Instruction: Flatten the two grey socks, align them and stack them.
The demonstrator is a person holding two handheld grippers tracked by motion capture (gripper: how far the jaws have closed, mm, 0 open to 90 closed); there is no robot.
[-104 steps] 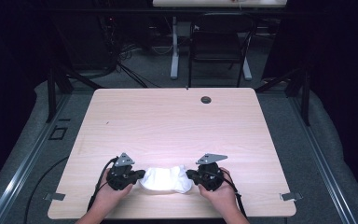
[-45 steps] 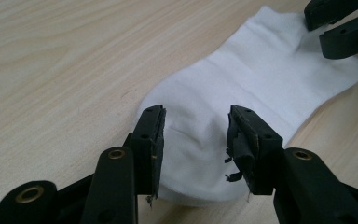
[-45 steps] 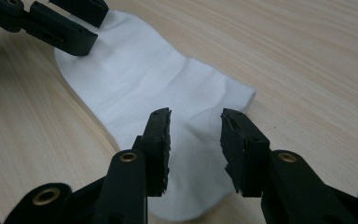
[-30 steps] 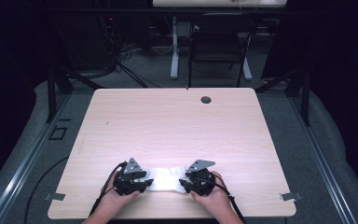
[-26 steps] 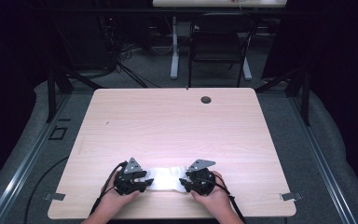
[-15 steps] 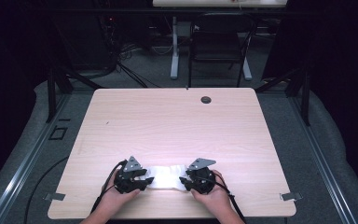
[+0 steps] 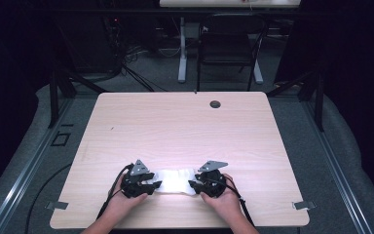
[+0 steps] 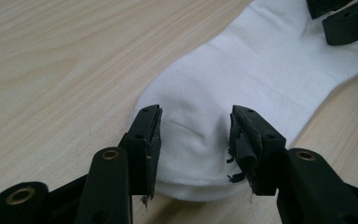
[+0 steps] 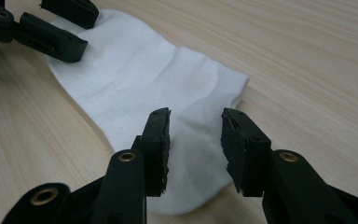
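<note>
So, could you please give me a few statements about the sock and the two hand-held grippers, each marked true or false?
1. A white sock lies flat on the wooden table. True.
2. The left hand-held gripper is clamped shut on the sock. False: its jaws stand open over one end.
3. The right hand-held gripper has its jaws open. True.
4. Both grippers are at the same end of the sock. False: they are at opposite ends.
5. A mug stands beside the sock. False: none is there.

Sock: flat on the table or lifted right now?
Flat. The white sock lies stretched on the table, and both the left tool and right tool straddle its ends with open jaws.
</note>
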